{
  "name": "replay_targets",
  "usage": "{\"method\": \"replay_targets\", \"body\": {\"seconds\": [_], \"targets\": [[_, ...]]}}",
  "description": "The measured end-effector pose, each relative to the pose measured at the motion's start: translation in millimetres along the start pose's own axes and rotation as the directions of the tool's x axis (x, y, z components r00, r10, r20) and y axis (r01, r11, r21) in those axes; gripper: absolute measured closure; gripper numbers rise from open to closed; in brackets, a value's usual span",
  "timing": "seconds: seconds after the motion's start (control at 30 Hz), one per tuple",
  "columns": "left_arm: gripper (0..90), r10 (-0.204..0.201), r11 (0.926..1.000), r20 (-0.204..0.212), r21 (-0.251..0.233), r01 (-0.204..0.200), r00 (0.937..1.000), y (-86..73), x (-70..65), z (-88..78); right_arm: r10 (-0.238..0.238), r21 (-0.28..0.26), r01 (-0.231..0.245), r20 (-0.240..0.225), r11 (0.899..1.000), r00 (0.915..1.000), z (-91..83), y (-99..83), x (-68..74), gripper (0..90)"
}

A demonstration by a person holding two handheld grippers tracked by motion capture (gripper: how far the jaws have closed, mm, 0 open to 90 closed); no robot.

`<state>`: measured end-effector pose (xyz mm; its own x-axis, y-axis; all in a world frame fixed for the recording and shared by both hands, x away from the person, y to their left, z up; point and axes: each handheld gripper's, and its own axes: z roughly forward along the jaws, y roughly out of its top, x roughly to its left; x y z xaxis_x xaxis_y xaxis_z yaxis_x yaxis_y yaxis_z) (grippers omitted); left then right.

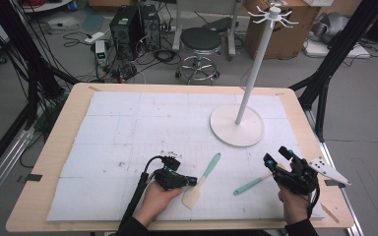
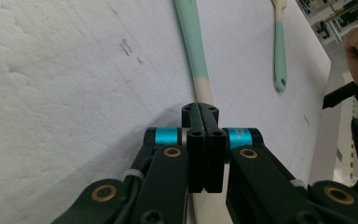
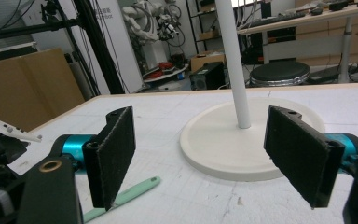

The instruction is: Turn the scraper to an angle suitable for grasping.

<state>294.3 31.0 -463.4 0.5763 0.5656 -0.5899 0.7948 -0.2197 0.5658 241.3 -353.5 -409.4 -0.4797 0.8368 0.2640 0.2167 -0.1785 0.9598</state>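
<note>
Left gripper (image 1: 193, 181): we see its fingers (image 2: 200, 122) pressed together with nothing between them, low over the spatula's blade at the near middle of the worktop (image 1: 54, 152).
Right gripper (image 1: 275, 156): we see its fingers (image 3: 114, 154) spread wide, holding nothing, at the near right.
Spatula (image 1: 202, 181): lies flat, cream blade near, mint handle pointing far and right.
Second mint utensil (image 1: 250, 185): lies just left of the right gripper.
Hook stand (image 1: 237, 125): we find it farther off, right of centre.
</note>
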Motion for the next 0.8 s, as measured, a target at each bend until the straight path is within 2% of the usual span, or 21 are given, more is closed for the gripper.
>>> {"method": "replay_targets", "body": {"seconds": [0.2,0.33,0.4,0.5,0.57,0.67,0.8], "targets": [[89.8,-0.003,0.9996,0.027,-0.029,0.004,0.9996,3.9,1.0,0.6,0.004,0.0,-0.004,0.003,1.0,1.0,-1.9,-0.1,-1.0,23.9],[89.8,0.012,0.998,0.057,-0.063,-0.008,0.9983,10.4,-5.2,-0.1,0.006,-0.003,-0.006,0.007,1.0,1.0,-2.9,-0.1,-2.8,24.0],[89.8,0.017,0.9975,0.088,-0.07,-0.011,0.996,12.8,-8.6,2.0,0.006,-0.001,-0.006,0.008,1.0,0.9999,-3.1,-0.2,-3.1,23.9],[89.9,0.028,0.9987,0.089,-0.044,-0.024,0.9956,16.9,-14.2,13.5,0.008,0.002,-0.008,0.007,1.0,0.9999,-2.8,-0.6,-2.9,23.9],[89.8,0.039,0.9989,0.068,-0.03,-0.037,0.9969,20.5,-16.6,21.3,0.007,0.001,-0.007,0.009,1.0,0.9999,-3.0,-0.5,-2.8,23.9],[89.9,0.02,0.9994,0.081,-0.029,-0.017,0.9965,26.2,-17.1,30.1,0.008,-0.004,-0.008,0.011,1.0,0.9999,-3.7,-0.1,-2.8,24.0],[89.8,0.03,0.9995,0.056,-0.007,-0.03,0.998,30.4,-18.2,38.6,0.01,-0.003,-0.01,0.012,1.0,0.9999,-4.6,-0.4,-4.1,24.0]]}}
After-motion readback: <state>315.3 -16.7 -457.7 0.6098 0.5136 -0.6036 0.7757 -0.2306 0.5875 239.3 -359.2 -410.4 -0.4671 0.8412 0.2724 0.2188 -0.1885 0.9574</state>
